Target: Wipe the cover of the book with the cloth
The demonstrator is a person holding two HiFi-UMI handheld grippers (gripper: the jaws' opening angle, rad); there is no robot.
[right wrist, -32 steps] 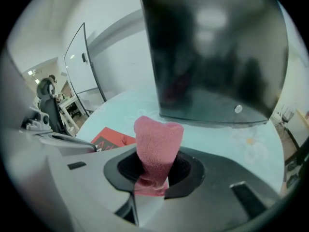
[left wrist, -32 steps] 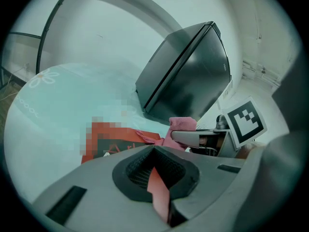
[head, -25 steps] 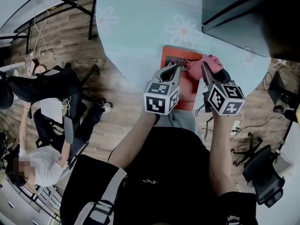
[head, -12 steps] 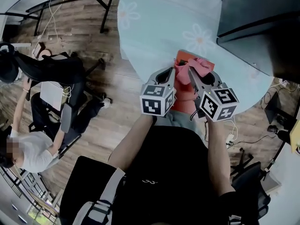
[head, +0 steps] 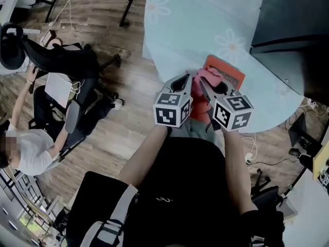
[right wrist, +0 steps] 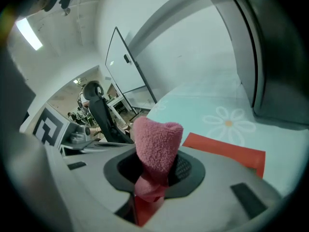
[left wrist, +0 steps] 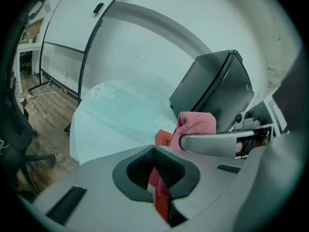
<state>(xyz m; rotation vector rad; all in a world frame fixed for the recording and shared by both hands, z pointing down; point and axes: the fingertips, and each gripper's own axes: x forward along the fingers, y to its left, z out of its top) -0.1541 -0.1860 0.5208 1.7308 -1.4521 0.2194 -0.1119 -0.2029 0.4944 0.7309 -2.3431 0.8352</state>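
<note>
Wood-plank floor (head: 131, 112), pale blue daisy-print table (head: 190, 30), black office chair (head: 64, 60), dark cabinet (head: 290, 35)

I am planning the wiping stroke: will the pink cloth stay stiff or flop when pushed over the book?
Likely floppy: the pink cloth bunches into a rounded fold where the right claw pinches it. Its fuzzy nap would probably drag on the red book rather than slide.
</note>
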